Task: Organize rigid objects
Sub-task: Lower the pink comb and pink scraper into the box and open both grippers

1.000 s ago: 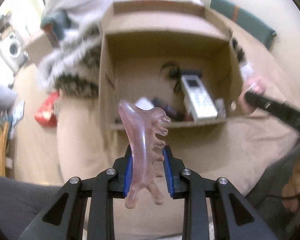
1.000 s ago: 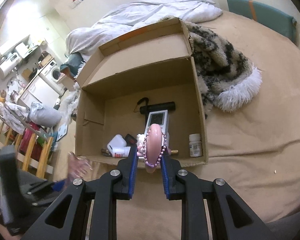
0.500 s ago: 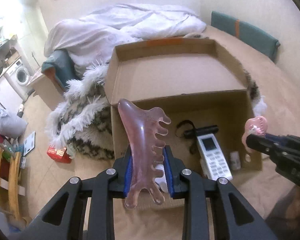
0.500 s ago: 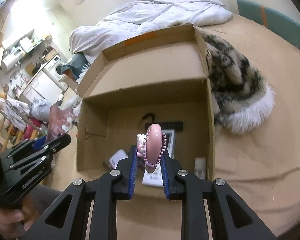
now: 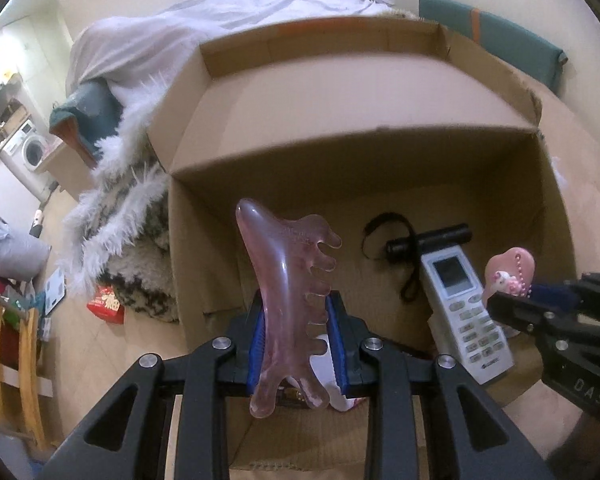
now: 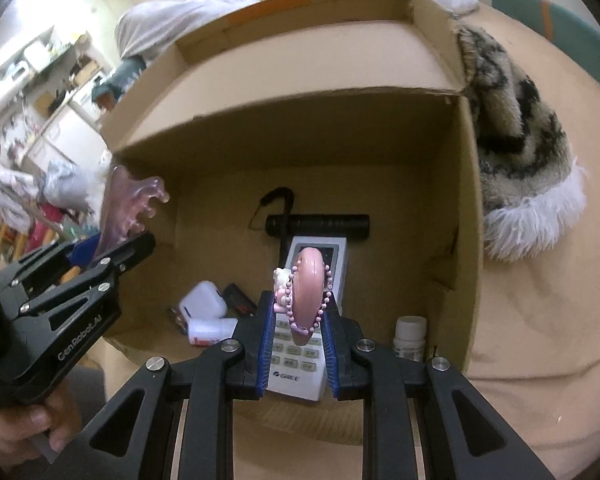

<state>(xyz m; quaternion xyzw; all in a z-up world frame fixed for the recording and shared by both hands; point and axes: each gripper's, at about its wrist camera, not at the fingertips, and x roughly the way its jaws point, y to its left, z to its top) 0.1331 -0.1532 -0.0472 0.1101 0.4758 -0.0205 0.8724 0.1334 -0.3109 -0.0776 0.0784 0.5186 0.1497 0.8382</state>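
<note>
My left gripper (image 5: 296, 320) is shut on a translucent pink comb-shaped scraper (image 5: 288, 280), held upright over the near-left part of an open cardboard box (image 5: 340, 168). My right gripper (image 6: 298, 320) is shut on a pink oval charm with a bead chain (image 6: 306, 292), hovering above the box's near middle. Each gripper shows in the other's view: the left gripper (image 6: 112, 248) with the scraper (image 6: 128, 208), the right gripper (image 5: 512, 308) with the charm (image 5: 508, 276). On the box floor (image 6: 400, 240) lie a white remote (image 6: 300, 364), a black flashlight (image 6: 320, 224), white bottles (image 6: 204, 304) and a pill bottle (image 6: 410, 338).
The box (image 6: 470, 200) sits on a tan bed cover (image 6: 540, 320). A furry black-and-white blanket (image 6: 520, 140) lies right of the box, white bedding (image 5: 220, 32) behind it. A hand (image 6: 16, 428) holds the left gripper. A red packet (image 5: 106, 302) lies on the floor.
Both grippers moved forward and down toward the box, which now fills each view. Their grips on the scraper and the charm are unchanged.
</note>
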